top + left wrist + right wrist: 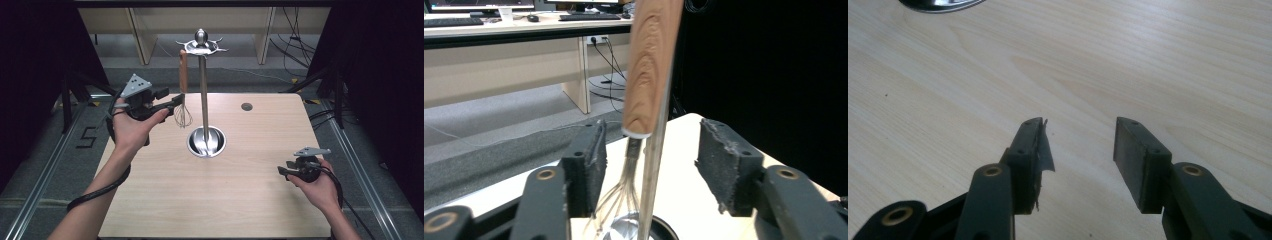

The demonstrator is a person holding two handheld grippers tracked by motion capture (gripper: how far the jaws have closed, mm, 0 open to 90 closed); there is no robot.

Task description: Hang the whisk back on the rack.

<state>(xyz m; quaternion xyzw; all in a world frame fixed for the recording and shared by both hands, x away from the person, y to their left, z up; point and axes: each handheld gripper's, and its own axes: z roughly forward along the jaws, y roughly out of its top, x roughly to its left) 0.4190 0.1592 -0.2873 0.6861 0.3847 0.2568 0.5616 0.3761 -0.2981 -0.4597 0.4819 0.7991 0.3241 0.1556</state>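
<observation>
A pale wooden table (165, 200) carried a tall steel utensil stand (204, 100), its round base (206, 141) set near the middle. A whisk (183, 92) with a wooden handle (651, 65) hung from the stand's top ring, just beside the pole. The left gripper (176, 103) hovered at the whisk, jaws apart on either side of it without pressing. The right gripper (283, 171) rested low over the table's near right, its jaws spread on nothing.
</observation>
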